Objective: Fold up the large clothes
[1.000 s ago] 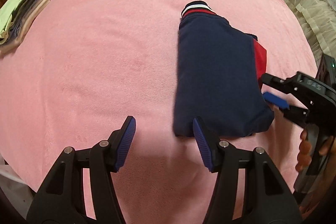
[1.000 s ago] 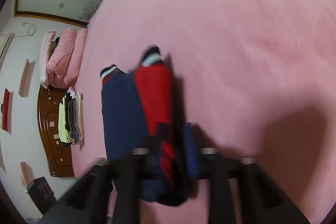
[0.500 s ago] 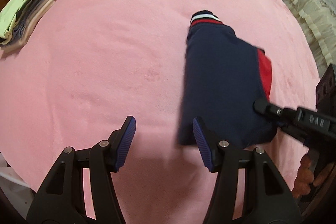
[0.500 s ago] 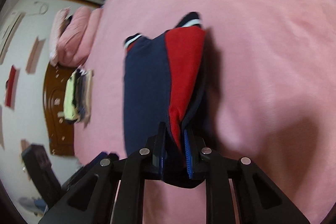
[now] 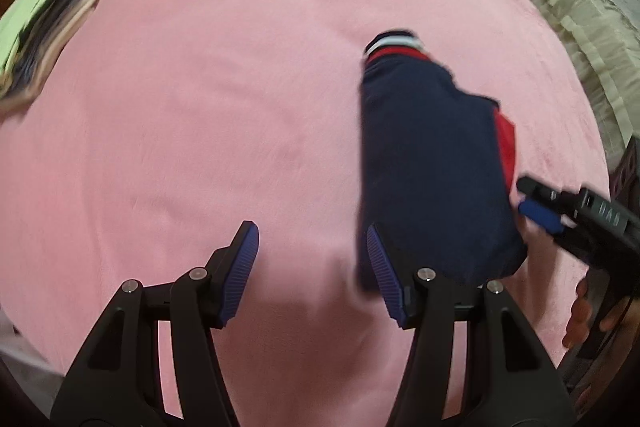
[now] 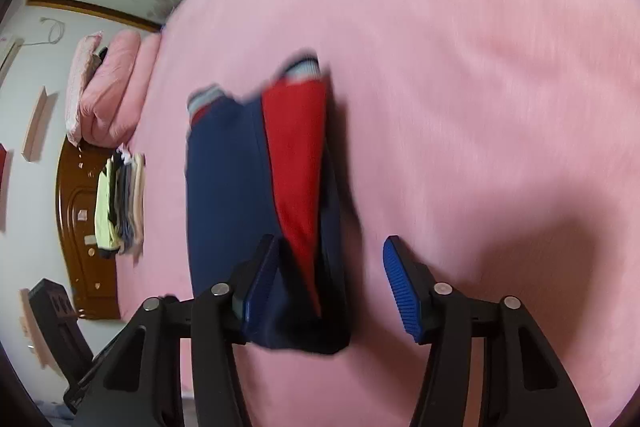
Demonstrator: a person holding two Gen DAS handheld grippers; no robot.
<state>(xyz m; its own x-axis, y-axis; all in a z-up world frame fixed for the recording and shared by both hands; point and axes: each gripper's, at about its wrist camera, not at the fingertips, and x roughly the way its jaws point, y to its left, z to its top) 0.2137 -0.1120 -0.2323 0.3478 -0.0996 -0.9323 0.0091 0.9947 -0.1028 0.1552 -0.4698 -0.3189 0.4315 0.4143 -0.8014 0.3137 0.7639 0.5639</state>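
Observation:
A folded navy garment (image 5: pixel 432 167) with a red panel and striped cuffs lies on the pink blanket (image 5: pixel 200 107), right of centre in the left wrist view. My left gripper (image 5: pixel 310 239) stands open with only blanket between its fingers; its right finger is beside the garment's near left corner. In the right wrist view the garment (image 6: pixel 232 187) has its near end between the fingers of my right gripper (image 6: pixel 331 255). Those jaws are opening: the right pad stands clear and the left pad lies against the cloth. The right gripper (image 5: pixel 526 195) sits at the garment's right edge.
A stack of folded clothes (image 5: pixel 36 27) lies at the bed's far left, also the stack (image 6: pixel 120 203). Pink bedding (image 6: pixel 108 95) is piled by a wooden headboard (image 6: pixel 84 227). A cream lace cover (image 5: pixel 580 7) lies beyond the right edge. A hand (image 5: pixel 580 315) grips the right tool.
Half a second ago the right gripper was pinched on the garment's near end; its jaws now stand apart. The left gripper has stayed open the same width.

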